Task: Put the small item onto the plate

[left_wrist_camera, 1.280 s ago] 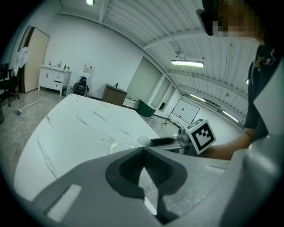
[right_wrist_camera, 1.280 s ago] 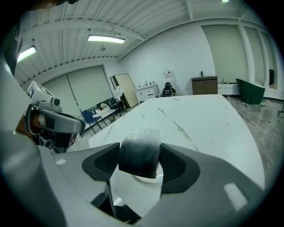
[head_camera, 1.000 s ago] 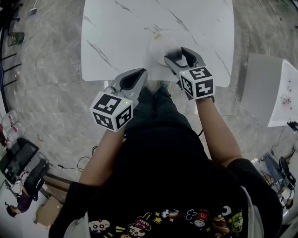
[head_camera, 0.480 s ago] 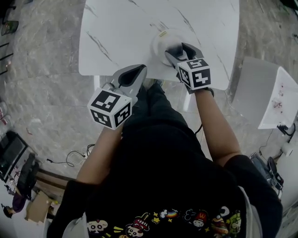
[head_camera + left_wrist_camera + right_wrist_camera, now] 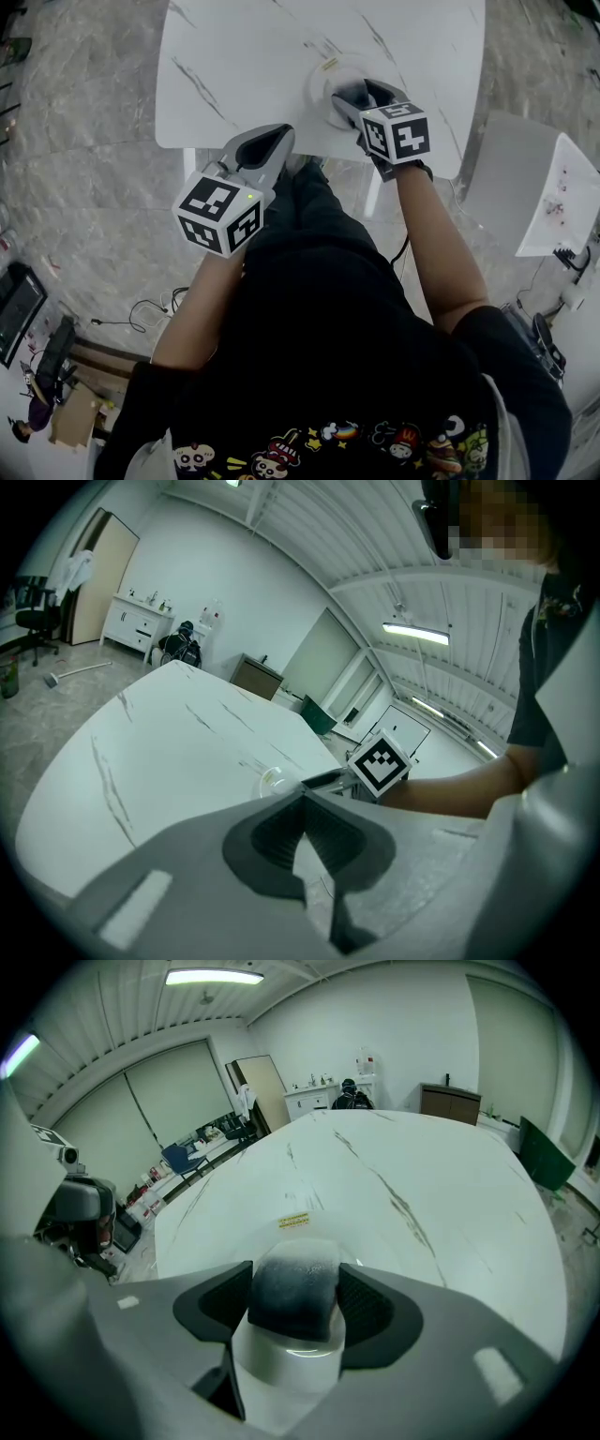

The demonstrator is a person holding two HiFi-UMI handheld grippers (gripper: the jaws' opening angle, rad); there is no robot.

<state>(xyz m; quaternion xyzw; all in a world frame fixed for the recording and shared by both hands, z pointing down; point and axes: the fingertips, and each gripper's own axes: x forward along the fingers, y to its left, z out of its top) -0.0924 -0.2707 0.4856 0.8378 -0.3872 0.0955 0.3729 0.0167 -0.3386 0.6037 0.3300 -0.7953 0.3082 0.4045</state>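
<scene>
— Where's the left gripper (image 5: 302, 797)?

— At the near edge of the surface (image 5: 234, 66), left of the plate. Its jaws are pressed together with nothing between them. I'd say it has no part in this step, so it's best hanging clear.

— And the plate (image 5: 317, 86)?

— Near the front edge of the surface, to the right of the left gripper. It's pale, with a small yellow label (image 5: 329, 65) at its far rim.

— The item?

— The item (image 5: 292, 1288) is small and dark with a frosted-looking top. It's pinched between the pads of the right gripper (image 5: 359, 92), directly over the plate. I can't tell whether it touches the plate yet.

— So the step is the set-down. How do you do it well?

— My judgement: lower it straight until the underside meets the plate. Aim for the middle rather than the rim, so it can't slide off. Spread the jaws only once it rests, because letting go from a height risks a bounce. Open slowly and evenly, so neither pad drags it sideways. Then lift straight up before swinging away. The jaws straddle it closely, and a sideways exit could knock it or nudge the plate.

— Anything to watch?

— The plate sits close to the front edge, so press gently.
</scene>
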